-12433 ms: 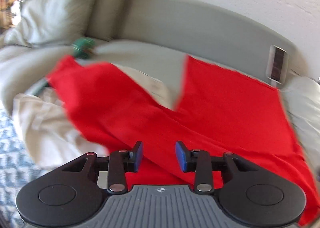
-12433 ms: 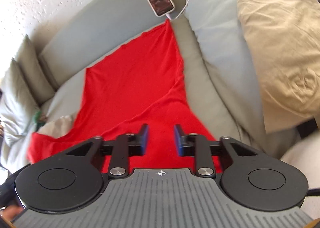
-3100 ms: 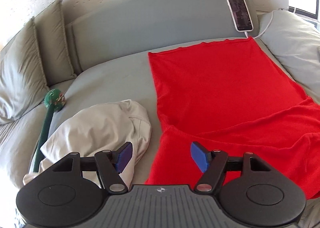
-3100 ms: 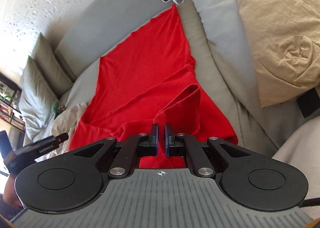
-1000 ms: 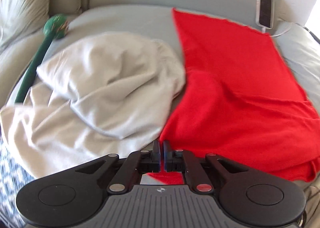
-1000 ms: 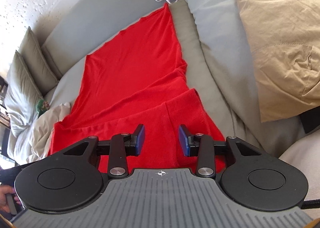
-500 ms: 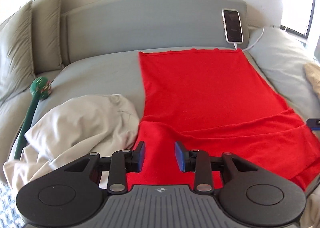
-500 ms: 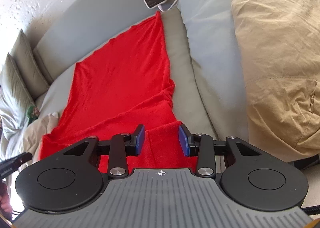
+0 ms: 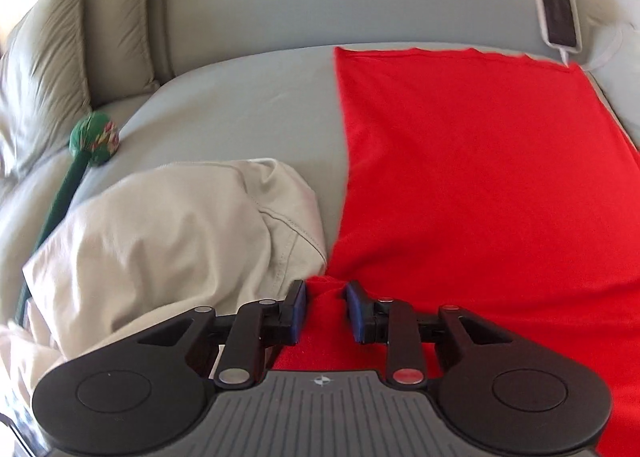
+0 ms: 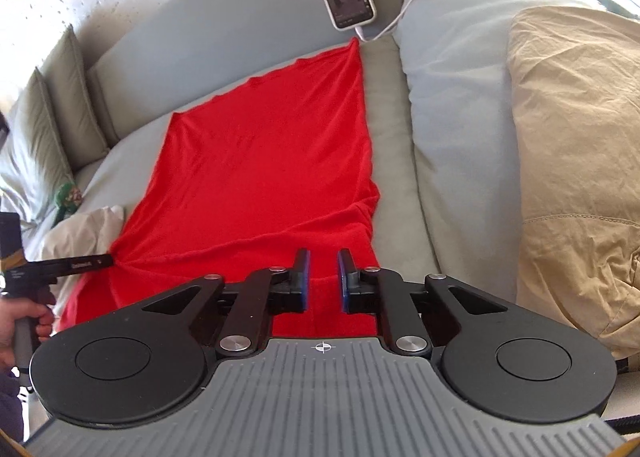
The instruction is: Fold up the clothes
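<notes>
A red garment (image 9: 460, 177) lies spread flat on the grey sofa seat (image 9: 240, 105), filling the middle and right of the left wrist view. The left gripper (image 9: 326, 311) sits at its lower left corner, jaws narrow and closing around a red ridge. The right gripper (image 10: 323, 281), jaws narrow and opening, hovers over the near hem. A shallow pinch may slip, or snag the beige garment (image 9: 160, 241) touching that corner.
</notes>
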Tool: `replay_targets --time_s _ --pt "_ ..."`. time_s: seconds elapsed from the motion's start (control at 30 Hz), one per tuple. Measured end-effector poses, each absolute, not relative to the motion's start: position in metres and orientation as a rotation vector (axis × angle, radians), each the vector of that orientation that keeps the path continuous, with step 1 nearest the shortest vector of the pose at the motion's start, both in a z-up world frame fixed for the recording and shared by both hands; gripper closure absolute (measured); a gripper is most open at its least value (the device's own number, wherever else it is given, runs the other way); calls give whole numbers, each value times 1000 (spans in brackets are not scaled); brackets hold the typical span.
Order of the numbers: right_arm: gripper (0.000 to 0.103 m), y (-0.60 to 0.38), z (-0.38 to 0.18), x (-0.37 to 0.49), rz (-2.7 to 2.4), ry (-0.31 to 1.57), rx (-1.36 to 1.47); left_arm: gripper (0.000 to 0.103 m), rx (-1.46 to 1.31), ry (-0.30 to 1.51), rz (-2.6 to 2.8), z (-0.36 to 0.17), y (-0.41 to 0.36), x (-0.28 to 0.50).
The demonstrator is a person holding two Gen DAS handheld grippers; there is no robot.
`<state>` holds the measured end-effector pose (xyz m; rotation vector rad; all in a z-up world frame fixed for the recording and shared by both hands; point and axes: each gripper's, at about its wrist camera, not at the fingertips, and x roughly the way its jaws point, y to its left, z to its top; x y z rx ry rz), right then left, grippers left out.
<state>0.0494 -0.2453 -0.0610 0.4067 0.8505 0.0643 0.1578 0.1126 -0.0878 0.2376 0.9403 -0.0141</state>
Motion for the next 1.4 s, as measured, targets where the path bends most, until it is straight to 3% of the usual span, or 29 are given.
replay_targets --time_s 0.07,0.23,0.43,0.53,0.6,0.63,0.73,0.97,1.07,1.2,1.23,1.27,1.33,1.4 --pt "62 -243 -61 53 102 857 368 75 244 931 -60 -74 112 144" --pt "63 -235 -73 59 77 903 240 74 234 911 -212 -51 113 99" --pt "60 -241 -88 52 61 929 247 75 214 1030 -200 -78 115 94" --pt "65 -229 -85 48 44 899 144 75 158 1040 -171 -78 119 96" --pt "75 -220 -84 46 40 898 66 74 178 1038 -169 -79 118 92" --pt "88 -217 -85 45 44 905 43 74 188 1036 -170 -79 117 89" --pt "99 -211 -86 44 37 898 -8 74 178 1036 -171 -79 121 85" --pt "100 -206 -53 40 -80 725 -9 73 118 1026 -161 -80 130 85" --pt "99 -204 -63 52 -94 805 -23 72 108 1022 -148 -80 129 82" --pt "85 -213 -83 55 -141 923 25 69 101 1004 -96 -73 131 74" --pt "62 -217 -79 51 -165 919 36 69 101 992 -76 -71 131 71" --pt "50 -221 -74 47 -189 915 47 70 88 964 -68 -66 130 67" --pt "52 -227 -59 33 -183 849 105 80 56 898 -58 -55 127 58" --pt "52 -228 -47 23 -143 787 163 80 1 849 -81 -46 120 51"
